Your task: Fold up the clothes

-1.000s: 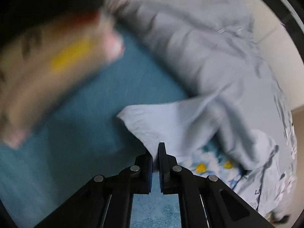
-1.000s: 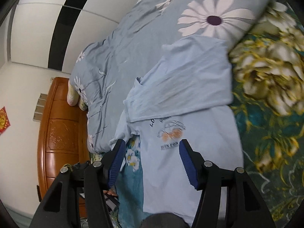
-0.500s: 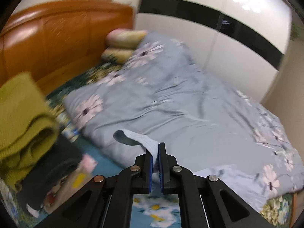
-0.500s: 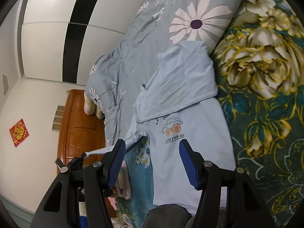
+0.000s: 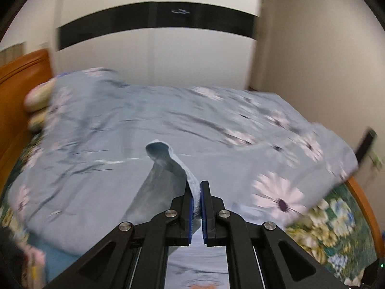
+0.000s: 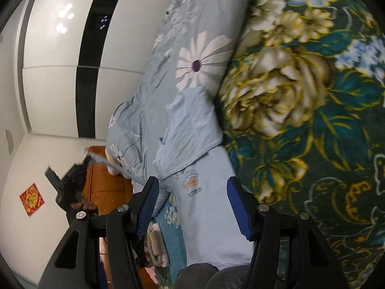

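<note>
**Now: sleeve lifted for the fold**

Leftmost, the left gripper (image 5: 196,198) pinches the pale blue T-shirt's (image 6: 211,207) sleeve (image 5: 166,168), raised to fold inward (shirt lies on the bedspread (image 6: 312,120)). Right gripper (image 6: 192,207) hovers wide open, empty.

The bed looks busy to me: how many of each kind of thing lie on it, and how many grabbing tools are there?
Light blue T-shirt: 1
Grey-blue daisy quilt: 1
Pillows by the headboard: 2
Folded clothes pile: 1
Hand-held gripper: 2, left shut on the shirt's sleeve, right open above the shirt
Total: 7
</note>
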Action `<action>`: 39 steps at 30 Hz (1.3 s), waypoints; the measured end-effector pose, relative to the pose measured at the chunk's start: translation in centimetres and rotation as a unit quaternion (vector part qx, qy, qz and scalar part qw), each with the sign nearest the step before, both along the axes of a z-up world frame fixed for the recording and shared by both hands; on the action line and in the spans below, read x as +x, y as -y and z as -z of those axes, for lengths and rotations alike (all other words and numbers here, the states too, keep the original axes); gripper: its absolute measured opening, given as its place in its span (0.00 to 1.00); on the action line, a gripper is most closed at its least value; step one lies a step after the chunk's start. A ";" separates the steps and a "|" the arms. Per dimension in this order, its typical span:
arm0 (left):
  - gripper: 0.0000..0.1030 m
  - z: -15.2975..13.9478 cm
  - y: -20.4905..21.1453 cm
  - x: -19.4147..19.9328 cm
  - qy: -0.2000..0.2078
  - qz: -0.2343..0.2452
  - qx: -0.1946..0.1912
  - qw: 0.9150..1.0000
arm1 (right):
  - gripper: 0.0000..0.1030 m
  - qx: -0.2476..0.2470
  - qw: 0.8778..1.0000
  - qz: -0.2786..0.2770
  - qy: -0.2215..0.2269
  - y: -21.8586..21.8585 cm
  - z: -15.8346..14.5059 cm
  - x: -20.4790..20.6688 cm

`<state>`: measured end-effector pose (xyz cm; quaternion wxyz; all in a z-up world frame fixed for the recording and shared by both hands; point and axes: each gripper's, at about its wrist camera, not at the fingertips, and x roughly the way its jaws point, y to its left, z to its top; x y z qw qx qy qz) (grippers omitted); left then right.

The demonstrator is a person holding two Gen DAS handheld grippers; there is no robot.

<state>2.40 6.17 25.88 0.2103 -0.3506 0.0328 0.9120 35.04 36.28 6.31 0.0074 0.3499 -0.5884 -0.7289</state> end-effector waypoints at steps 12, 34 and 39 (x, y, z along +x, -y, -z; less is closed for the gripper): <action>0.06 13.5 -16.5 1.9 0.127 0.135 -0.094 0.978 | 0.58 -0.015 0.998 0.032 0.049 -2.6 3.9 3.0; 0.40 19.2 -15.2 3.7 0.290 0.198 -0.033 0.936 | 0.58 0.000 0.997 0.054 0.063 -2.6 2.3 4.8; 0.46 15.4 -4.1 5.4 0.254 0.152 0.010 0.955 | 0.58 0.005 0.997 0.044 0.060 -1.7 1.6 4.9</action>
